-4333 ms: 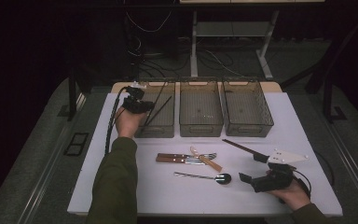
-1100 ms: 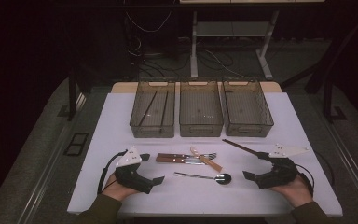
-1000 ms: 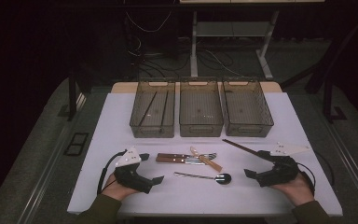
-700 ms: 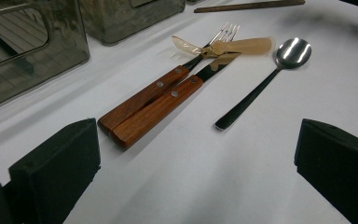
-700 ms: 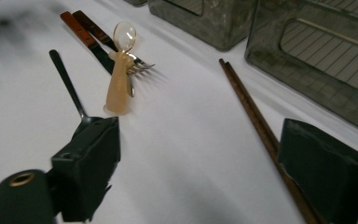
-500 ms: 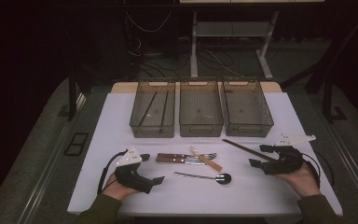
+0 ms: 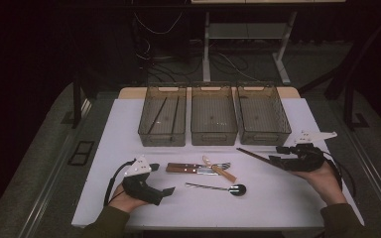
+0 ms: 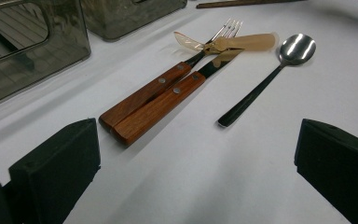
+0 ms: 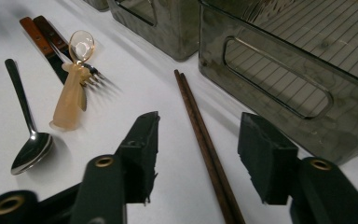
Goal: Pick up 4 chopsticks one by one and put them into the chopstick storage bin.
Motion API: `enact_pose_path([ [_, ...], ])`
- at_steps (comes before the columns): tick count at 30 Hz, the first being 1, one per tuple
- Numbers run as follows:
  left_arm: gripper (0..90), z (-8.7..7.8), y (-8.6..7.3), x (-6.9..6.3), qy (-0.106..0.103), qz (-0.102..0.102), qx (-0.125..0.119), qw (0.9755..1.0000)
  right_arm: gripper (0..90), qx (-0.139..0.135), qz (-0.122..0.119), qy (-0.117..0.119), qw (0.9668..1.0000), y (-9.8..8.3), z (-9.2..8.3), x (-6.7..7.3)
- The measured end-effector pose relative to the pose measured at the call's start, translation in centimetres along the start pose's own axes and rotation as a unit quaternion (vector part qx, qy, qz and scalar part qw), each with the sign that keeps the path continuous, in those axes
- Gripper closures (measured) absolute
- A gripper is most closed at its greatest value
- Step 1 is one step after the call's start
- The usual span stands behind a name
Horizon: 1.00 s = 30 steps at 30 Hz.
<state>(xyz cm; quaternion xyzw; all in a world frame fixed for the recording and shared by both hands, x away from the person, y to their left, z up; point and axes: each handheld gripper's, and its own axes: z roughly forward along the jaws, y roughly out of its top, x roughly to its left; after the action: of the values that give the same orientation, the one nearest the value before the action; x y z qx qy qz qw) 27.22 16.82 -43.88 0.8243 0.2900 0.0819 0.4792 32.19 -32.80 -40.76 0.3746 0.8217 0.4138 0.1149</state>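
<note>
right gripper (image 7: 278, 154) moved from table's near edge up over chopsticks (image 7: 258, 157); jaws just been closing, chopsticks between, pads not yet touching.

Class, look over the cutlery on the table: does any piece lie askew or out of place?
Yes. The translucent plastic spoon lies crosswise on top of the wooden-handled fork and knife, not flat on the table. The chopsticks lie diagonally by the right tray, between the right claw's open jaws.
</note>
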Motion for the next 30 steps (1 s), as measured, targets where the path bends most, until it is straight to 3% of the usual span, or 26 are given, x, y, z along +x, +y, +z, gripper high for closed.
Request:
enact_pose_path([
  [5,0.0,0.0,0.0,-0.1,0.003,0.003,0.003,1.0,58.1,0.01,-0.004,0.009,0.9999,0.1,0.6,-0.6],
  [10,0.0,0.1,0.0,0.0,0.005,0.006,0.009,0.9999,66.9,0.024,-0.018,0.002,0.9995,-0.1,1.0,-0.5],
  [17,0.0,0.1,0.0,-0.1,0.006,0.007,0.008,0.9999,75.0,0.04,-0.019,-0.001,0.999,-0.9,1.0,-1.1],
  [30,0.0,0.1,0.0,-0.1,0.004,0.007,0.009,0.9999,82.2,0.08,-0.025,-0.008,0.9964,-2.4,1.0,-2.1],
])
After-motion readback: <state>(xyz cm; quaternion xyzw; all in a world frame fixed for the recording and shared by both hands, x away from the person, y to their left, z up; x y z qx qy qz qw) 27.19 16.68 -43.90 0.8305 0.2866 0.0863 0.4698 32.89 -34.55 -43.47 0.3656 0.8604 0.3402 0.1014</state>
